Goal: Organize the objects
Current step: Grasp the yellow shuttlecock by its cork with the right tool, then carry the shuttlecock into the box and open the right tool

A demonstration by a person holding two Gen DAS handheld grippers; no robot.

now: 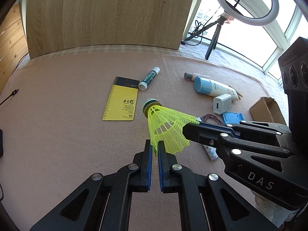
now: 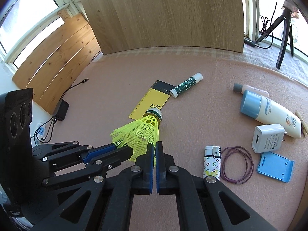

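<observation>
Plastic mesh over matt cloth

You hold a yellow shuttlecock point(image 1: 167, 129) of open plastic mesh; the pink tablecloth point(image 1: 67, 134) under it looks matt and felt-like; the back panel point(image 1: 107, 13) is smooth wood grain; your gripper fingers point(image 1: 149, 161) are matt black plastic.

Left gripper point(image 1: 155, 144), right gripper point(image 2: 155, 146) both clamped, tips converging (apparently near touching).

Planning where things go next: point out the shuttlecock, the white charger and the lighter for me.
shuttlecock point(image 1: 165, 123), left wrist view, on its yellow mesh skirt.
white charger point(image 2: 266, 141), right wrist view, on its top face.
lighter point(image 2: 211, 164), right wrist view, on its patterned body.
</observation>
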